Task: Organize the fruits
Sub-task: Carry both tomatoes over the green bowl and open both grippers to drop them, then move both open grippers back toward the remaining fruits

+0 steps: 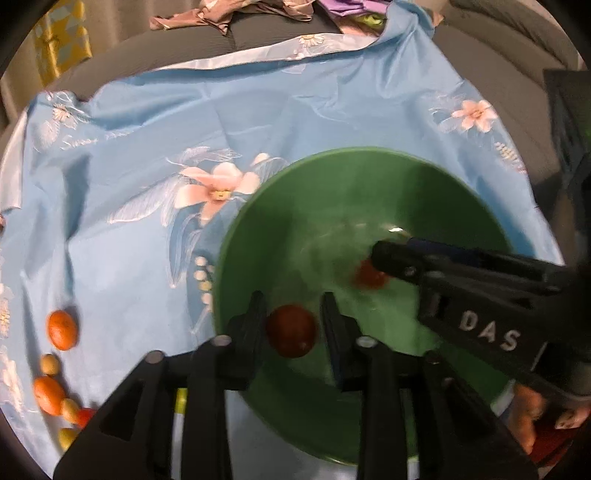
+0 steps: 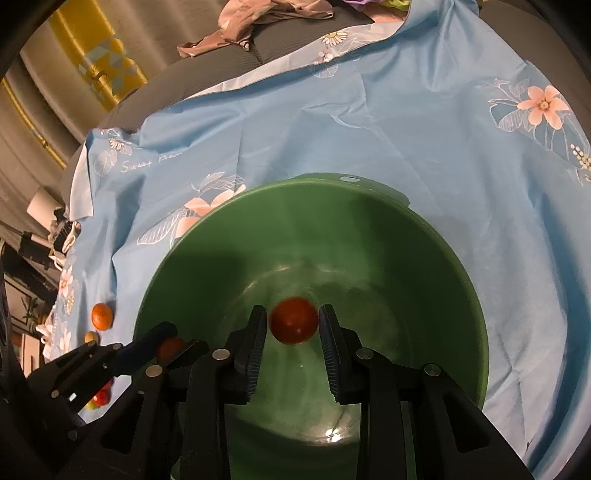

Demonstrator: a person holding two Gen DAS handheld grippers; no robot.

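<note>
A green bowl (image 1: 258, 229) sits on a blue floral cloth (image 1: 129, 240); it also shows in the right wrist view (image 2: 184, 266). My left gripper (image 1: 293, 325) holds a red tomato (image 1: 291, 330) between its fingers over the bowl's near side. My right gripper (image 2: 293, 325) holds another red tomato (image 2: 294, 321) over the bowl's middle. In the left wrist view the right gripper (image 1: 384, 262) reaches in from the right with its tomato (image 1: 369, 275). In the right wrist view the left gripper (image 2: 173, 345) sits at lower left with its tomato (image 2: 170, 349).
Loose fruit lies on the cloth left of the bowl: an orange (image 1: 62, 329), a second orange (image 1: 48, 394), small yellow fruits (image 1: 50, 364) and a red one (image 1: 85, 416). The orange (image 2: 102, 315) also shows in the right wrist view. Crumpled clothes (image 2: 258, 22) lie at the far edge.
</note>
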